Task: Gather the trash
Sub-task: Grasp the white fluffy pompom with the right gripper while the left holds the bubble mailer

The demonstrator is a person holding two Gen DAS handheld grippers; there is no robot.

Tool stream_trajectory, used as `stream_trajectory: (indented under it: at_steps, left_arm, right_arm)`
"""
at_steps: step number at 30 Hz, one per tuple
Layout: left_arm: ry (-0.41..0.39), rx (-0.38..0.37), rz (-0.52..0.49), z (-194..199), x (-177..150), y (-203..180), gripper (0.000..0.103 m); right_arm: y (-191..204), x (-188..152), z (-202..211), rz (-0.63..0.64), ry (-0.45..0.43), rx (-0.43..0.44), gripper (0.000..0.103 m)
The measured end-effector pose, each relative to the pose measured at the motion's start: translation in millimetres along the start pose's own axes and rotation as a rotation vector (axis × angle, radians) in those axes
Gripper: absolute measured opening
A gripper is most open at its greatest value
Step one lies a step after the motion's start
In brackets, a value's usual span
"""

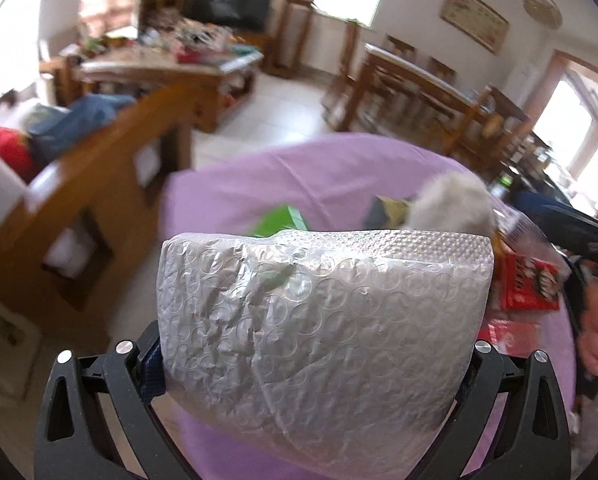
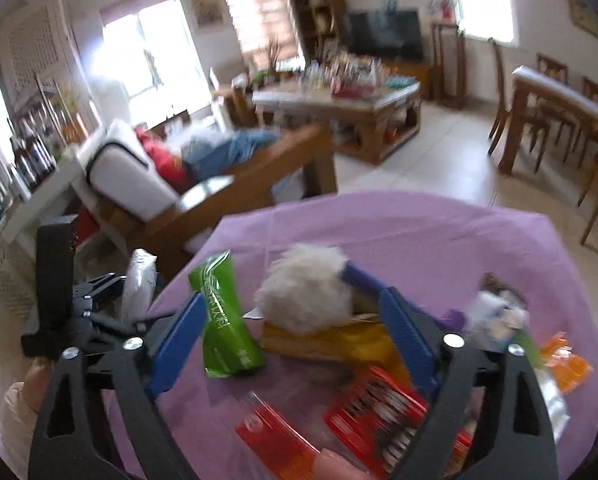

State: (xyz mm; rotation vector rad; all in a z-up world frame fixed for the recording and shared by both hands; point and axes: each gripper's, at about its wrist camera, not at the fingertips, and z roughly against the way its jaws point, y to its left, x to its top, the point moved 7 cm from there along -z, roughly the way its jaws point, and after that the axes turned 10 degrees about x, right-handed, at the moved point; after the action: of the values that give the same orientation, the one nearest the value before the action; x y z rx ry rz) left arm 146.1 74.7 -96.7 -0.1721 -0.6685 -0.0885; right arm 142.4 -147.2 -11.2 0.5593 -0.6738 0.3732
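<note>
Left hand-held gripper (image 1: 311, 364): matt black plastic arms with bright metal pivot screws, closed on a bubble-wrap bag (image 1: 319, 320) of translucent, dimpled, faintly glossy plastic film. Beneath it, the counter (image 1: 299, 168) carries a smooth, matt lilac cloth with soft creases. Right hand-held gripper (image 2: 295, 344): ribbed blue plastic fingers (image 2: 179, 340), matt. Between them, a white fluffy clump (image 2: 307, 288), fibrous. Just left of it, a green wrapper (image 2: 223, 316) of glossy crinkled foil. Nearer the camera, a red packet (image 2: 375, 408), glossy. Far left, the sofa frame (image 1: 91, 184) is polished wood.
</note>
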Motion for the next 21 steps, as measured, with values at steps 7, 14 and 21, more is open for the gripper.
stream_trajectory:
  at_steps: [7, 14, 21]
  left_arm:
    - [0.057, -0.022, 0.049, -20.2, 5.3, -9.4, 0.096]
    - [0.048, 0.071, 0.013, -21.1, 10.8, -22.2, 0.084]
    - [-0.014, -0.030, 0.043, 1.3, 14.7, -28.6, 0.077]
  right_arm:
    - [-16.2, -6.5, -65.9, -0.040, 0.178, -0.109, 0.061]
    - [-28.4, -19.6, -56.5, -0.086, 0.151, -0.061, 0.042]
    - [-25.9, -29.2, -18.9, -0.099, 0.044, -0.024, 0.042]
